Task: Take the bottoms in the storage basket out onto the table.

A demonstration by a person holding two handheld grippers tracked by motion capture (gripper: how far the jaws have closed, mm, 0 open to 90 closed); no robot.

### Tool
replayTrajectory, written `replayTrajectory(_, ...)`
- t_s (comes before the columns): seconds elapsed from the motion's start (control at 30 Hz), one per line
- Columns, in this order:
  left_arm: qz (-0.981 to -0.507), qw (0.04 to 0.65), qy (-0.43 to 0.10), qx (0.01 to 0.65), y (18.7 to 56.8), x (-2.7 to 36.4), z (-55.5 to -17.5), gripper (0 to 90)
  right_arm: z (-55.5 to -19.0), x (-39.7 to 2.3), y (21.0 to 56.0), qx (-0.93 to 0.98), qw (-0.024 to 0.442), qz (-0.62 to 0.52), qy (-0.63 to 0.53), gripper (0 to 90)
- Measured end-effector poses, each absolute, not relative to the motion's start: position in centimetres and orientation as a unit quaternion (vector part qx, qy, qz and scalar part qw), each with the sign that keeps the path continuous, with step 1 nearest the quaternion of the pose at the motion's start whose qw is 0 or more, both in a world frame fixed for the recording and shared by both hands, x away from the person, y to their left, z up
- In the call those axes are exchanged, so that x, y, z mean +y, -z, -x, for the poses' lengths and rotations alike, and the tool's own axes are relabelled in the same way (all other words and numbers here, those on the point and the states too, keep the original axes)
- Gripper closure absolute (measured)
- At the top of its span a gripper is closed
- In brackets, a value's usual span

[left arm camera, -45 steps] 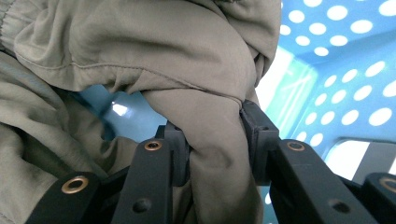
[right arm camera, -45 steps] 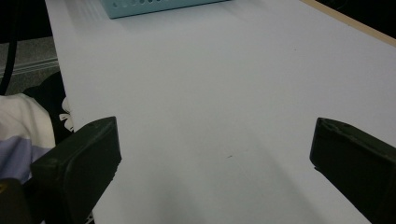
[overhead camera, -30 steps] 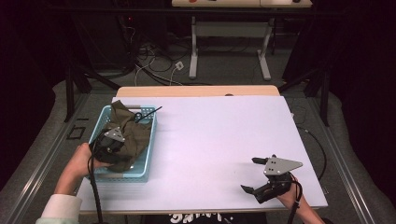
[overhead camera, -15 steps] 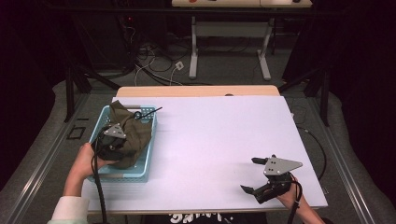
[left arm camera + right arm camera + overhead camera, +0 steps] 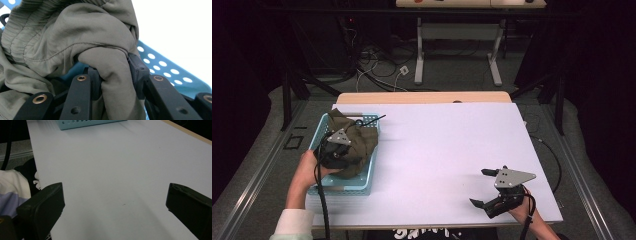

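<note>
A crumpled olive-green cloth garment [image 5: 353, 140] lies bunched in a light blue perforated plastic basket [image 5: 367, 176] at the left side of the white table [image 5: 447, 150]. Its heap runs lengthwise with the basket, from the near left toward the far edge of the table. The left gripper [image 5: 333, 151] sits in the basket with its jaws pinching a thick fold of the garment [image 5: 113, 75], whose gathered, elastic-like hem shows at upper left. The right gripper [image 5: 485, 187] rests low over the table's near right corner, jaws spread wide with bare tabletop between them. No label or writing is legible on the garment.
</note>
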State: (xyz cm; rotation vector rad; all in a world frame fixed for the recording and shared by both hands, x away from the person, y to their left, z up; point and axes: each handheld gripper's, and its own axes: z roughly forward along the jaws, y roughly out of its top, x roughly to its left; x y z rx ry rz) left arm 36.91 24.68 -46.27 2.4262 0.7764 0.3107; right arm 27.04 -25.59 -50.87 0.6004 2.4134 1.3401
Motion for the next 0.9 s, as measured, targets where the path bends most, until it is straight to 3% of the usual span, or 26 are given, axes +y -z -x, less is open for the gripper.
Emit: replayTrajectory(0.9, -0.891, 0.333, -0.124, 0.282, 45.2, 22.5, -37.6, 67.9, -27.2, -25.5, 50.9, 0.844, 0.156, -0.213, -0.467, 1.5)
